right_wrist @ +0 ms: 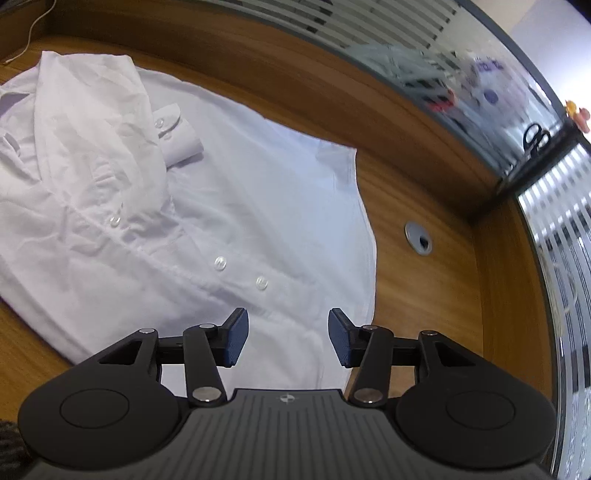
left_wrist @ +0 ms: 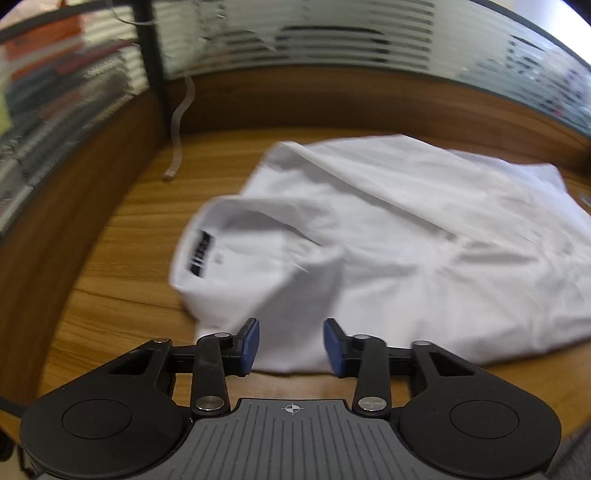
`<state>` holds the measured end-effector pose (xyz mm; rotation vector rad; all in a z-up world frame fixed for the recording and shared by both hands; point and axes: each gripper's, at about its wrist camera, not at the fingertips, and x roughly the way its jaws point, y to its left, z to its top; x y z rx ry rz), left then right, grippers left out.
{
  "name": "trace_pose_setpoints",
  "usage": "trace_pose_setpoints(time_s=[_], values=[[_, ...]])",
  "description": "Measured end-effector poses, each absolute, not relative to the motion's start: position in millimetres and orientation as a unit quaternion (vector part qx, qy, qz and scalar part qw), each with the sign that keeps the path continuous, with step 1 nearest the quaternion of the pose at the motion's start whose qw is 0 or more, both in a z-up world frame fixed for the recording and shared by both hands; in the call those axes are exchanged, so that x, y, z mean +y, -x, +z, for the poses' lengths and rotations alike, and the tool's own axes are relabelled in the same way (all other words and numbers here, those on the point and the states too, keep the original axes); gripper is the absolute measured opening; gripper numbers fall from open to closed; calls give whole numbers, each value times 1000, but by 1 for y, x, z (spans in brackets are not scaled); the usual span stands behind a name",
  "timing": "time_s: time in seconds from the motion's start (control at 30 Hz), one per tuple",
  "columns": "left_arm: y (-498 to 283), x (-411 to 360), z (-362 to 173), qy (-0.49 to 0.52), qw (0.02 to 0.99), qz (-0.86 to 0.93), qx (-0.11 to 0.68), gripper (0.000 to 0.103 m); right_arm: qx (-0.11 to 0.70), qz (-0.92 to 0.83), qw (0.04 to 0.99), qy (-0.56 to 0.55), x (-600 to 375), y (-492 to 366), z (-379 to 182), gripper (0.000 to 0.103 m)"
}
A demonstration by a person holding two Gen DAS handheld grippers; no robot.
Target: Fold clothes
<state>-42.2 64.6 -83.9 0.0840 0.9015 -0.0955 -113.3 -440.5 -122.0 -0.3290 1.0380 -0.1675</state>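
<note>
White shirt (right_wrist: 207, 206) on wooden desk (right_wrist: 417, 192) — right tool (right_wrist: 288, 338) open, empty

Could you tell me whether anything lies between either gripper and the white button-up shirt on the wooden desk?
Nothing visible does. The left gripper and right gripper both hover open directly over the white button-up shirt, jaws empty.

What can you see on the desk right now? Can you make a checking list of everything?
Surface: wooden desk with a raised wooden edge.
Job's things: white shirt lying partly folded, one sleeve cuff laid across its front, collar at one end.
Clutter: nothing seen.
Grippers: left gripper open above the shirt's edge; right gripper open above the hem; neither holds cloth.
Cables: thin pale cord beside the shirt; round cable hole in the desk.
Surroundings: striped glass panels behind the desk.
</note>
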Motion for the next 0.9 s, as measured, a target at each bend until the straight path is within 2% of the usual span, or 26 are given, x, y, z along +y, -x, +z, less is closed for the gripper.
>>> trace_pose_setpoints(time_s=[0.33,0.43,0.6,0.8,0.9], values=[[-8,79,-114,-26,900,-47,432,36,538,-105,825,139,-418,136,-142,55],[-23,92,-127,0,893,-32,449,28,542,-114,822,132,-418,140,-143,55],[-26,91,-134,8,890,-17,455,28,538,-138,825,99,-433,147,-139,56],[-22,80,-110,24,901,9,433,32,512,-175,840,47,-469,159,-132,61],[-23,65,-98,24,902,1,431,37,500,-183,846,2,-493,159,-132,61]])
